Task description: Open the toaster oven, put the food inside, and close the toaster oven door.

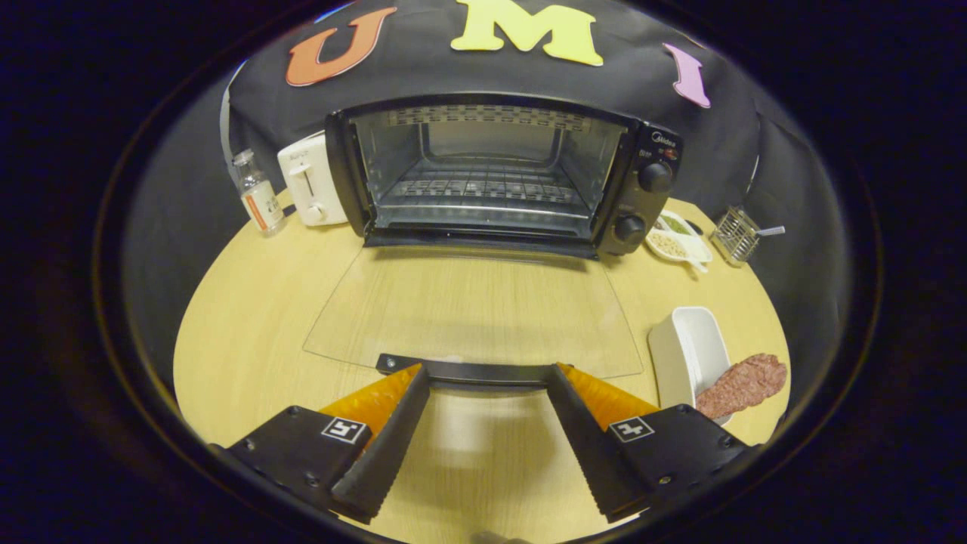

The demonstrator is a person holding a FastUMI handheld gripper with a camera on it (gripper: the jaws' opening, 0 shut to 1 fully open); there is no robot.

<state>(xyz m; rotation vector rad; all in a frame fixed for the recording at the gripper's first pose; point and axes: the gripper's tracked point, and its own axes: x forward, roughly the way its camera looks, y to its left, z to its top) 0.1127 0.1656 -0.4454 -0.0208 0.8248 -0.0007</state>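
The toaster oven [502,177] stands at the back of the wooden table [249,317], against the black cloth wall, and it is open: its glass door [472,310] lies folded all the way down, flat over the tabletop and reaching toward the camera, with the wood showing through the pane. Inside the oven a wire rack [483,189] sits bare. The door's dark handle [468,370] runs along its near edge, and the gripper [487,374] sits right at it — the two fingers spread wide apart, one tip near each end of the bar, pinching nothing; whether the tips touch the handle cannot be told. The food, a flat reddish piece of meat [744,384], lies to the right of the fingers, draped over the near end of a white dish [691,351] that stands beside the open door. Two knobs [642,202] show on the oven's right-hand panel. To the oven's left stand a white toaster [311,181] and, beside that, a small clear bottle [257,193]. To the oven's right, further back, are a small plate [676,240] with bits of food and a wire holder [736,236] with a utensil in it.
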